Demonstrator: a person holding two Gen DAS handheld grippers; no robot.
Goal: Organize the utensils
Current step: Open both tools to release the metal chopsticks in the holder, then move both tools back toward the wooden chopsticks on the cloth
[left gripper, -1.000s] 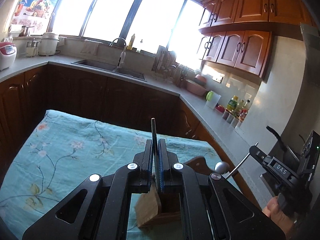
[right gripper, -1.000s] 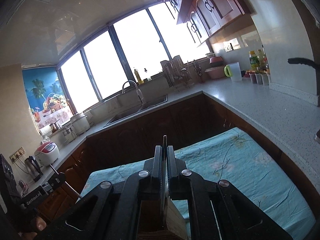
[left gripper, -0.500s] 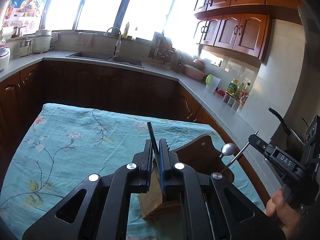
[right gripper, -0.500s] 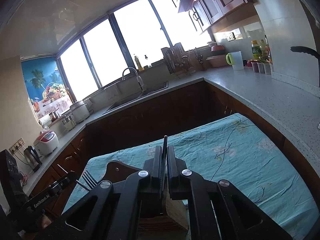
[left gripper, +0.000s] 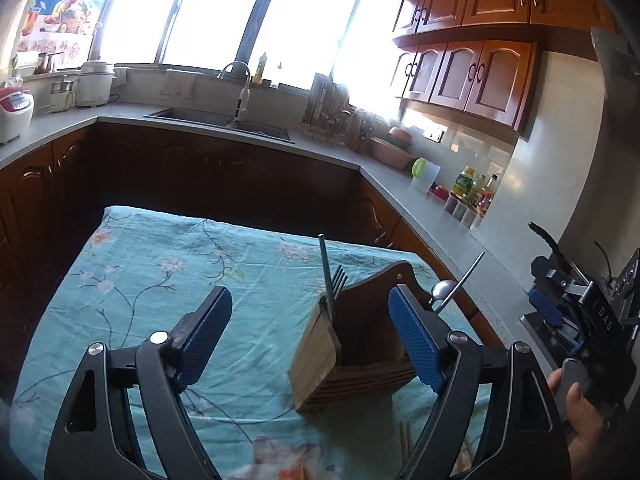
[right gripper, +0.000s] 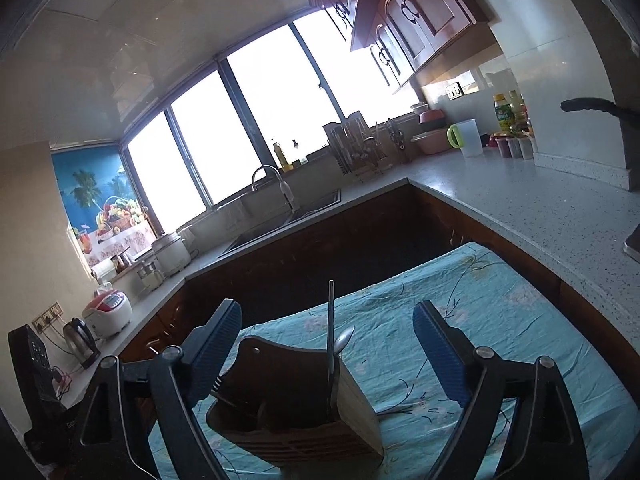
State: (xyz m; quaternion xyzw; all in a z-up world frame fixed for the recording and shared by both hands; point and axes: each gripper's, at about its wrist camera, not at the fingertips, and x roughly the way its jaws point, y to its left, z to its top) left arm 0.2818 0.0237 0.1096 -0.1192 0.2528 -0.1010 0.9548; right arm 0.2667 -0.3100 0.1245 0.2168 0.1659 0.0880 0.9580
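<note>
A wooden utensil holder (left gripper: pixel 352 356) stands on the teal flowered cloth (left gripper: pixel 168 280). It also shows in the right wrist view (right gripper: pixel 296 420). A fork (left gripper: pixel 336 280), a dark straight utensil (left gripper: pixel 326 276) and a spoon (left gripper: pixel 444 290) stand in it. In the right wrist view the dark utensil (right gripper: pixel 330 332) and the spoon (right gripper: pixel 344 338) stick up from it. My left gripper (left gripper: pixel 310 336) is open and empty, just in front of the holder. My right gripper (right gripper: pixel 328 352) is open and empty, above the holder.
The table sits inside a U-shaped counter (left gripper: pixel 400 184) with a sink (left gripper: pixel 224 120), a dish rack (right gripper: pixel 356 148), bottles (left gripper: pixel 472 192) and a rice cooker (right gripper: pixel 110 312). Chopstick-like sticks (left gripper: pixel 404 444) lie on the cloth near the holder.
Both grippers have opened. Each was shut on a thin dark utensil, and those utensils now stand in the holder. Both cameras have tilted down toward the holder.
</note>
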